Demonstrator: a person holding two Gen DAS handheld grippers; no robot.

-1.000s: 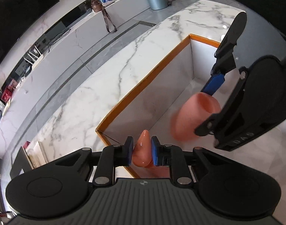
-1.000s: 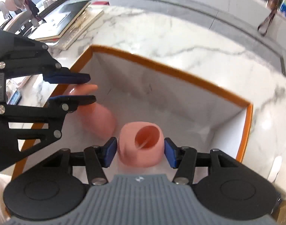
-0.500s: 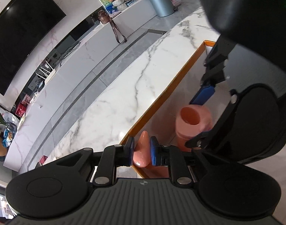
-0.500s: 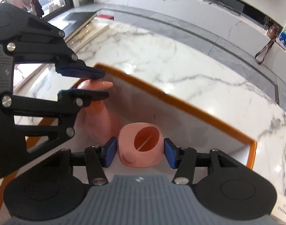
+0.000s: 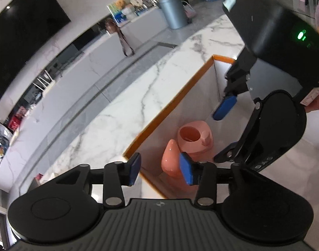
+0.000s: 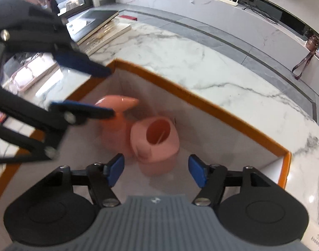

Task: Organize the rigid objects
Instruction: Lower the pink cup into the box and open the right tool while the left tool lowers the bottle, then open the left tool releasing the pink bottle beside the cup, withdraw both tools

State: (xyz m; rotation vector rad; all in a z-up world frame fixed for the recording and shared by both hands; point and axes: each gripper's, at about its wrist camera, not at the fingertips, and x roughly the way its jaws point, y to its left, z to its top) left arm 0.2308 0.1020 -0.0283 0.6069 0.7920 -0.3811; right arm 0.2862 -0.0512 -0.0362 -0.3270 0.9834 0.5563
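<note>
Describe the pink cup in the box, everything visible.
The cup is a squat, rounded pink vessel, smooth and matte like plastic or ceramic, with a round mouth and a small lug on its side. It stands upright, empty, on the floor of the box, near a corner. A pink cone sits right beside it, apparently touching. Both grippers are open and clear of it.

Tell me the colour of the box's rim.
Orange: the box rim is orange, over white inner walls; the right wrist view shows it best.
</note>
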